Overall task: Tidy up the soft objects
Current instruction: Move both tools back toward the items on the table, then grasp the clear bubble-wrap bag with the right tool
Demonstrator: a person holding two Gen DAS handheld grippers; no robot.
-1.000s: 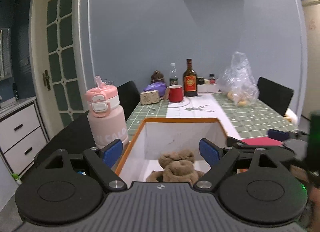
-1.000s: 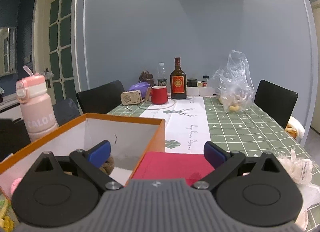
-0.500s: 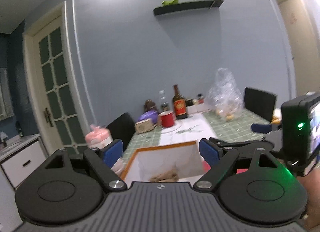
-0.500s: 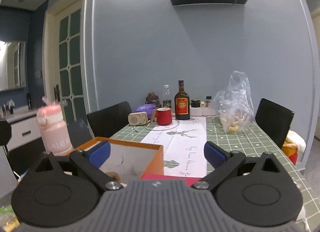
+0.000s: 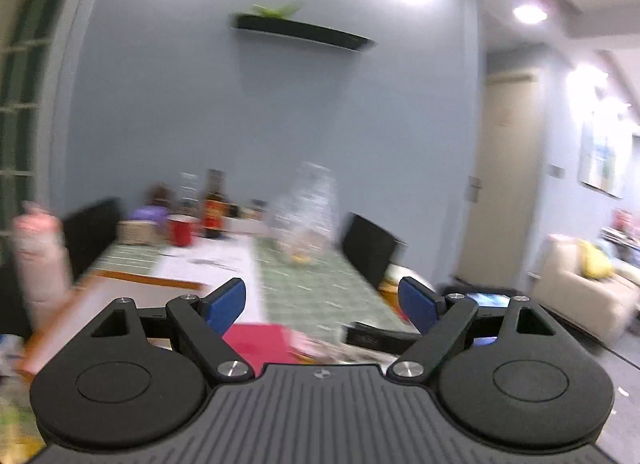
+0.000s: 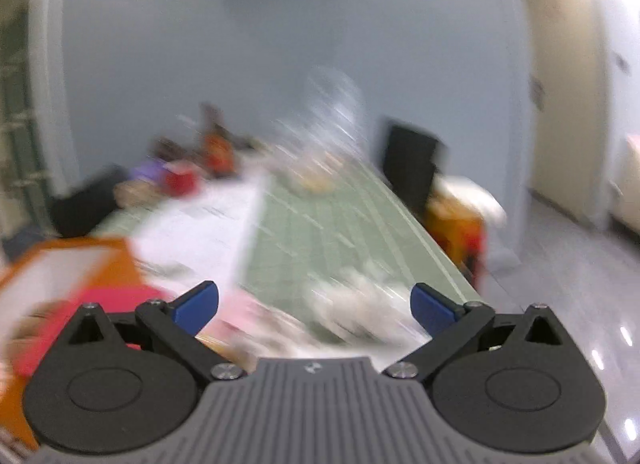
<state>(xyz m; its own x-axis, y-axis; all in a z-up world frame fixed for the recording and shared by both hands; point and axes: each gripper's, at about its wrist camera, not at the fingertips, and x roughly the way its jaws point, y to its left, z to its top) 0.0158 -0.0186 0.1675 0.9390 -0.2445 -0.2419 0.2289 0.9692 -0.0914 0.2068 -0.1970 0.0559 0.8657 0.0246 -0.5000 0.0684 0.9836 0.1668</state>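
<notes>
Left gripper (image 5: 322,298): blue-tipped jaws spread wide, nothing between them. Right gripper (image 6: 314,304): jaws likewise parted, empty. Orange-rimmed cardboard box with white interior (image 6: 60,264): near left end of the green checked tablecloth table (image 6: 340,223) (contents not discernible, both views blurred). Flat red sheet (image 5: 260,344): just right of box. Pale crumpled soft bundle (image 6: 360,304): beyond right gripper, on the table.

Grey-blue wall (image 5: 280,111) at far end, dark shelf (image 5: 304,29) high up. Black chair (image 5: 370,252) right of green-clothed table (image 5: 320,288); cream door (image 5: 506,179) and pale sofa (image 5: 584,288) further right, ceiling lights glaring
</notes>
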